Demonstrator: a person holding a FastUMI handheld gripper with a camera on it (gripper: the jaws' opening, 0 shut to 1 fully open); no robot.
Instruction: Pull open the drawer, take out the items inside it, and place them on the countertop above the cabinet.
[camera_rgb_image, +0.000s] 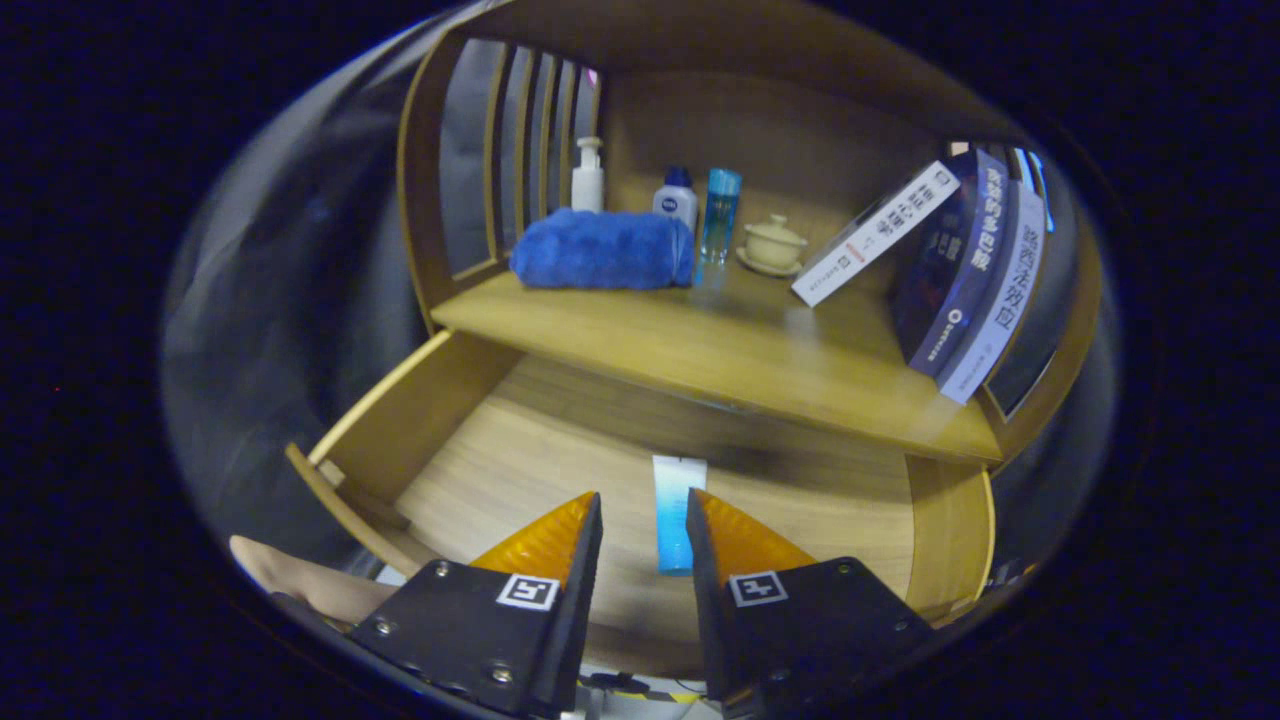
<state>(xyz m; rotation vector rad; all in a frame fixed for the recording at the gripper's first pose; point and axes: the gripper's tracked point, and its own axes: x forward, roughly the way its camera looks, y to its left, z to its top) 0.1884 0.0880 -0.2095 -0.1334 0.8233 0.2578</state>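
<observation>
The wooden drawer (420, 420) stands pulled open below the countertop (720, 350). A white and blue tube (676, 512) lies on the drawer's floor, lengthwise, just ahead of my gripper (644, 512) and partly between the fingertips. The fingers (560, 535) hover above the tube with a gap between them, open, and nothing is pressed by them. On the countertop sit a rolled blue towel (603, 250), a white pump bottle (588, 175), a small white bottle with a blue cap (677, 198), a tall blue bottle (720, 215) and a lidded cream cup on a saucer (772, 245).
Several books (960, 270) lean at the right end of the countertop. A slatted wooden side panel (500, 150) closes the shelf on the left. A person's hand (300, 580) shows beside the drawer's front left corner.
</observation>
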